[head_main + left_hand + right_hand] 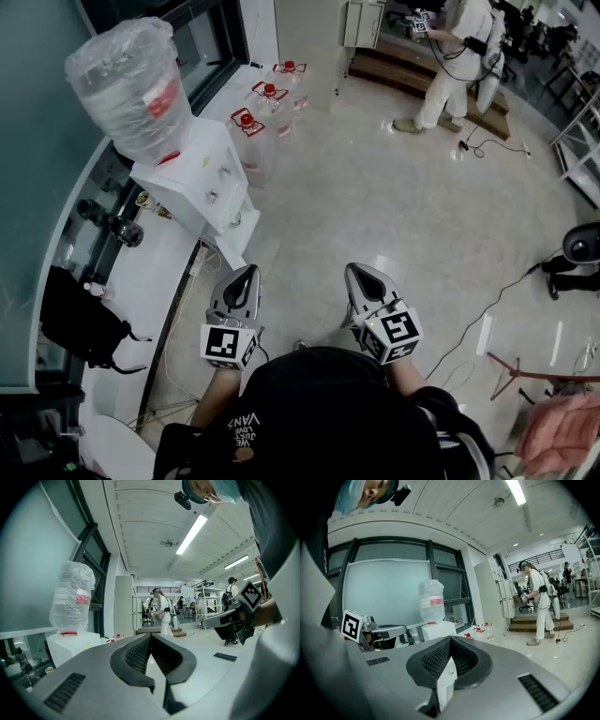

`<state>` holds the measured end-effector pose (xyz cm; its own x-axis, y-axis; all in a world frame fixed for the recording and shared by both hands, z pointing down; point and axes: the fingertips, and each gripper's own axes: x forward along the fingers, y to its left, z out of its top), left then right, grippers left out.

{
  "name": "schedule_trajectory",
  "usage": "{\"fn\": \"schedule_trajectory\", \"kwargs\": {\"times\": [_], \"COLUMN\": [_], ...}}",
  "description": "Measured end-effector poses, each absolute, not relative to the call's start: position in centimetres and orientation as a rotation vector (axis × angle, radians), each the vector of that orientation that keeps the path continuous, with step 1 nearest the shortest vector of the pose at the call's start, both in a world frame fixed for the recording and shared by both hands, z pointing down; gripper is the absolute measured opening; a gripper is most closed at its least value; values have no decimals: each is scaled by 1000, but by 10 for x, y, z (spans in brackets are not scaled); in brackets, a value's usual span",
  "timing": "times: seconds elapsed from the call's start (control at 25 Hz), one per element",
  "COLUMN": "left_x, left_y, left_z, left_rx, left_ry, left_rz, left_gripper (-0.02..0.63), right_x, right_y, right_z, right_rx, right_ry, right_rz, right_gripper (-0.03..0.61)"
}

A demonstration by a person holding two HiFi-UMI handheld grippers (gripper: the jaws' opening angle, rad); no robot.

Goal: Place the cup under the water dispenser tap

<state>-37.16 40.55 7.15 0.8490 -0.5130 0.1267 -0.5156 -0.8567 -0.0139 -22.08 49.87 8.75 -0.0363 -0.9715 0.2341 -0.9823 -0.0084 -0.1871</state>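
Note:
The white water dispenser (197, 178) stands at the left by the window, topped by a plastic-wrapped bottle (131, 84). I see no cup in any view. My left gripper (247, 273) hangs over the floor just below and right of the dispenser, jaws shut with nothing between them. My right gripper (362, 271) floats beside it to the right, tips also touching and empty. In the left gripper view the closed left gripper (150, 637) points past the dispenser (75, 641). In the right gripper view the right gripper (451, 639) points toward the dispenser (438, 630).
Spare red-capped water bottles (267, 103) stand on the floor beyond the dispenser. A black bag (80, 319) lies on the white ledge at left. A person in white (459, 56) stands near wooden steps (422, 75). A cable (497, 300) crosses the floor at right.

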Motion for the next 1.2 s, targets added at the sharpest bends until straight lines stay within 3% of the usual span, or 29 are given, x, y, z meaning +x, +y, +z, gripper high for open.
{"fn": "schedule_trajectory", "kwargs": {"times": [0.44, 0.88, 0.92, 1.0, 1.2], "left_x": [-346, -239, -230, -213, -173], "left_y": [384, 323, 317, 305, 278], "left_z": [90, 111, 113, 119, 134], "left_rx": [2991, 2905, 2890, 2851, 2785], "left_ry": [-816, -981, -1009, -1066, -1184], "left_rz": [249, 276, 277, 284, 329], "left_gripper": [20, 25, 39, 141, 163], "right_x": [-193, -89, -81, -65, -26], "right_y": [475, 411, 405, 393, 371], "right_z": [91, 111, 112, 115, 125], "right_rx": [2200, 1993, 1959, 1892, 1740], "right_ry": [-2226, -2342, -2366, -2405, -2476], "right_rz": [468, 524, 523, 535, 579], "right_gripper": [46, 48, 48, 48, 48]}}
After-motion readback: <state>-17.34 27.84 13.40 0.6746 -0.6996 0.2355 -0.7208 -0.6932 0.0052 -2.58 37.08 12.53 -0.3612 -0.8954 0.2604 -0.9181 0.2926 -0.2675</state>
